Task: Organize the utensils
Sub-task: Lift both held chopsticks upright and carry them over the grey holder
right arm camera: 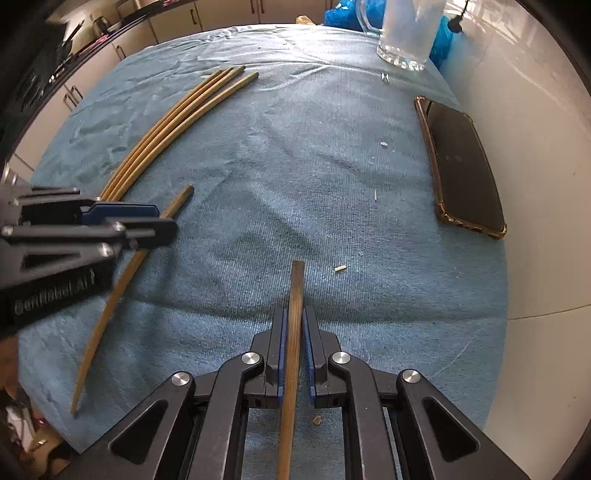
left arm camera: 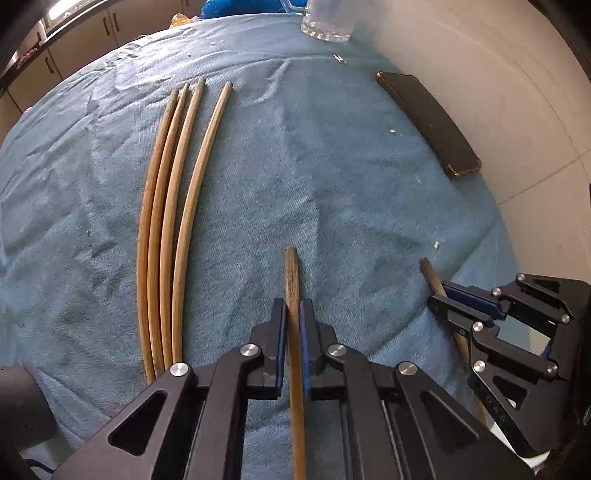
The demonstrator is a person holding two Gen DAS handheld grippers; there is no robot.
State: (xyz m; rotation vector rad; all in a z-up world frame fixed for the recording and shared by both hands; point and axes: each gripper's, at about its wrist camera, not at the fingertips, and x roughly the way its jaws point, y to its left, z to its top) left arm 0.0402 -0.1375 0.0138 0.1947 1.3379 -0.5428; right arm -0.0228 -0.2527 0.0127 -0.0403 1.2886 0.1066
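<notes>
best bet imo: lay each chopstick down parallel beside the four chopsticks (left arm camera: 173,221) already lined up on the blue towel (left arm camera: 332,184). left gripper (left arm camera: 293,314) and right gripper (right arm camera: 293,321) both sit low, pointing forward, jaws clenched on one chopstick (left arm camera: 291,280) each (right arm camera: 297,291).

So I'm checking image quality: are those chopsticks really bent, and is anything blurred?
Left wrist view: the four chopsticks bow from fisheye distortion; the image is sharp. Right wrist view: the left gripper and its chopstick look slightly smeared; window glare washes out the glass.
</notes>
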